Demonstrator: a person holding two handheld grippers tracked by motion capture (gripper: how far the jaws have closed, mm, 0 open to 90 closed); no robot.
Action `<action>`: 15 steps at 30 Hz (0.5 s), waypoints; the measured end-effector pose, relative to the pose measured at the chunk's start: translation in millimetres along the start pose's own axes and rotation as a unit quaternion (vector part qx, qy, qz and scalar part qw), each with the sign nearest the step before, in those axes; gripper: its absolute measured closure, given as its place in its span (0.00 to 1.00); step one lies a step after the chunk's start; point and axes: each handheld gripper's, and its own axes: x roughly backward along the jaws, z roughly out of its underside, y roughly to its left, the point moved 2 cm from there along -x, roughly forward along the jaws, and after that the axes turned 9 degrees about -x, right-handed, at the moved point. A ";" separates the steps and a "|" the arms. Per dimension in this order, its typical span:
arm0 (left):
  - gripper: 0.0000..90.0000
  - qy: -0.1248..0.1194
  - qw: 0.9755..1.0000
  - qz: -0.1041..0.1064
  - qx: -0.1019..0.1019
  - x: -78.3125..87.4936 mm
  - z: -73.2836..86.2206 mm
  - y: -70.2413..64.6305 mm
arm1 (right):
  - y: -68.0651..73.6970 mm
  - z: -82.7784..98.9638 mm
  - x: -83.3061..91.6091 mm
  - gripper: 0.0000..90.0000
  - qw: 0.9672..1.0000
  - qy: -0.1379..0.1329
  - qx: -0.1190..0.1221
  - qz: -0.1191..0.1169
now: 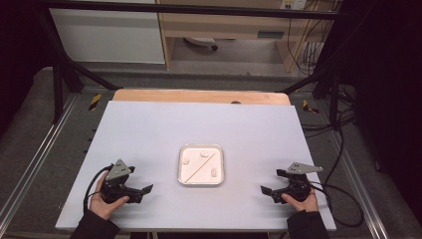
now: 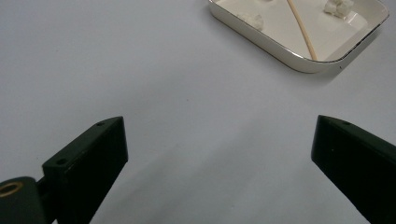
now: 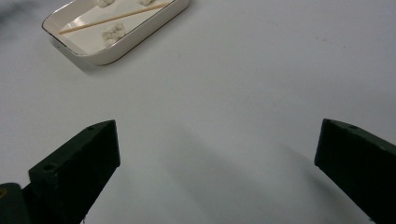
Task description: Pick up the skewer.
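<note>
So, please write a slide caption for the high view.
Two open grippers, left and right, flank a white tray holding a skewer.

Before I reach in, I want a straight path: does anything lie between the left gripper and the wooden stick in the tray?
Nothing visible: bare table lies between the open left gripper and the tray holding the wooden stick.

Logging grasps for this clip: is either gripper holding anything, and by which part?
Nothing is held. The left gripper and right gripper stand open over the bare table, apart from the tray.
</note>
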 end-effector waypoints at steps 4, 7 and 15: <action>0.04 0.000 1.000 -0.001 -0.002 -0.6 -2.6 -1.0 | 0.1 0.0 -0.2 0.01 1.000 0.000 0.000 0.000; 0.04 0.003 1.000 0.000 -0.004 -1.6 -4.3 -2.1 | 0.1 0.0 -0.2 0.01 1.000 0.001 0.000 0.000; 0.04 0.009 1.000 0.000 -0.010 -5.2 -13.3 -6.9 | 0.9 0.3 -1.1 0.01 1.000 0.002 -0.001 -0.001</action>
